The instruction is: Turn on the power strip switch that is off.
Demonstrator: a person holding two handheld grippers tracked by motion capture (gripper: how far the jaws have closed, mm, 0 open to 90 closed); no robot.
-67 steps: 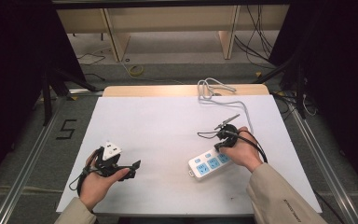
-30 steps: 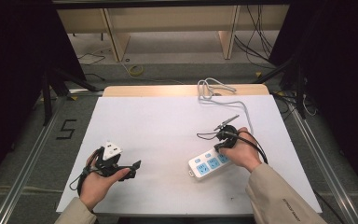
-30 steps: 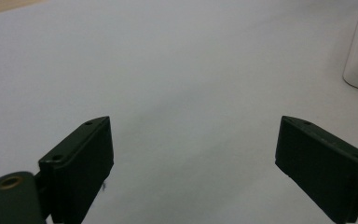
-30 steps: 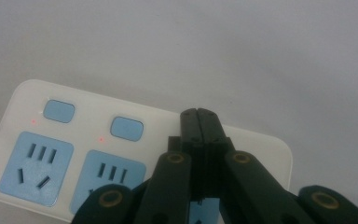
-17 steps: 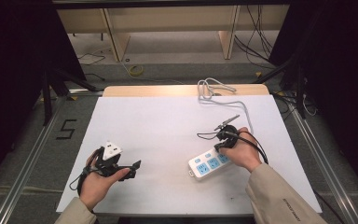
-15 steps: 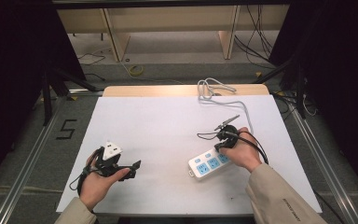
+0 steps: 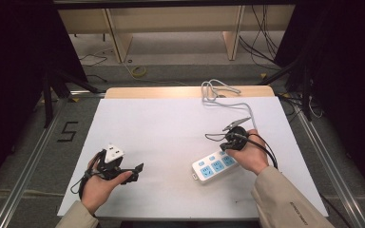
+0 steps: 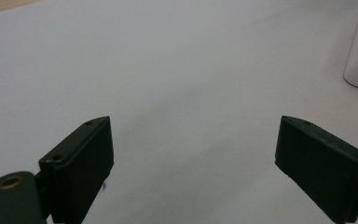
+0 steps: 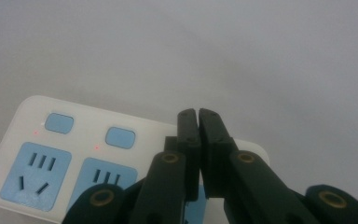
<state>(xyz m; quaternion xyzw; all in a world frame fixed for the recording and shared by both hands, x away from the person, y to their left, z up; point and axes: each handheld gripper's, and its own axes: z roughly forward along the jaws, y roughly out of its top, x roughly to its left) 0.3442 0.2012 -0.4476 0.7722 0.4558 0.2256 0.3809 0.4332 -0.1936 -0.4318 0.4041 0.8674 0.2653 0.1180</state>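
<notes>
- My right hand-held gripper [image 9: 198, 114] has its jaws pressed together, empty, tips over the power strip [image 7: 215, 166] on the counter [image 7: 171, 128]
- I'd press one blue switch [image 9: 120, 137] squarely, gently
- My left hand-held gripper [image 8: 191, 163] rests spread, empty

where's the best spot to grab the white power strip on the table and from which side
Probably across its narrow width, at the bare end by the corner tab, coming straight down. The power strip lies flat on the table, long and slim; its cable leaves the far end, where the shut right gripper hovers. The open left gripper looks wide enough.
</notes>
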